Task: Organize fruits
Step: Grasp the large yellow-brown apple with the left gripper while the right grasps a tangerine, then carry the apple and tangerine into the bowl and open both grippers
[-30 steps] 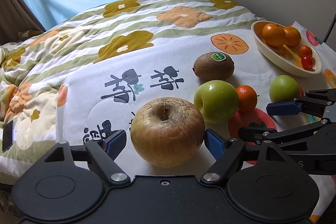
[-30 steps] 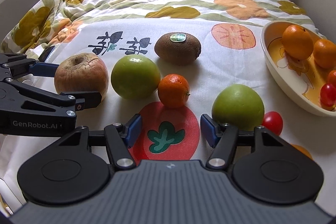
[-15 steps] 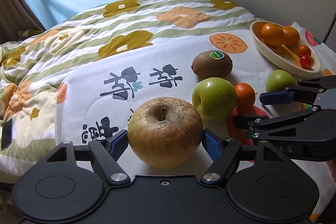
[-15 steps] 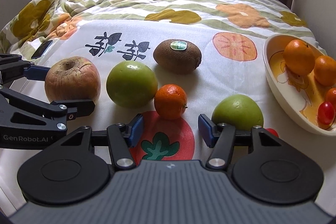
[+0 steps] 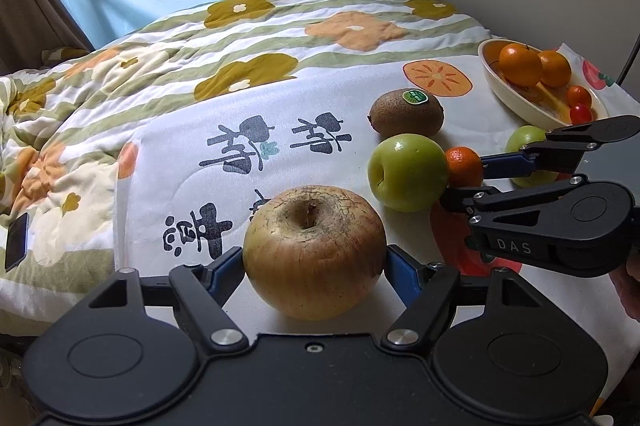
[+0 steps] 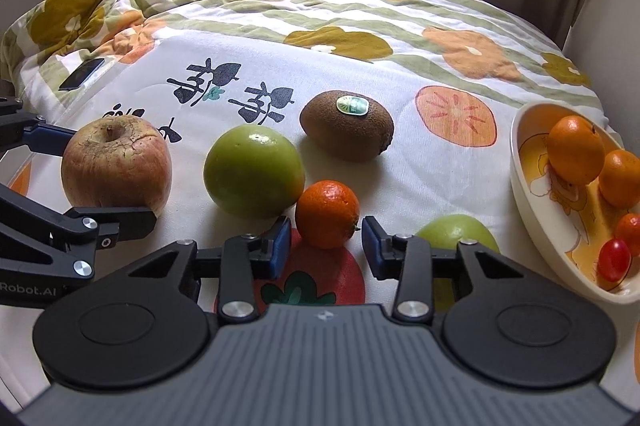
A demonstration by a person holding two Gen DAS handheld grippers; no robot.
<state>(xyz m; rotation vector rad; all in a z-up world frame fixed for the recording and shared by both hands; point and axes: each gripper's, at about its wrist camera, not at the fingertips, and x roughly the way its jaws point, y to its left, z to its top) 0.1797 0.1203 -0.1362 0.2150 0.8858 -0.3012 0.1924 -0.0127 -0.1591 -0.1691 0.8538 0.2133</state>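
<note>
Quilt (image 5: 280, 26): green-and-white stripes, mustard and orange flowers. Cloth (image 6: 360, 74): white, black characters. Apple (image 5: 314, 252): russet-brown; kiwi (image 6: 346, 125): brown, green sticker.

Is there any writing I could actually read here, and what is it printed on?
"DAS": white letters on the right gripper, seen from the left camera.
"Robot.AI": white letters on the left gripper, cut off at the picture's edge.
Big dark brush characters on the white cloth: clear, but I cannot read them.
Green sticker on the kiwi: print too small to read.
</note>
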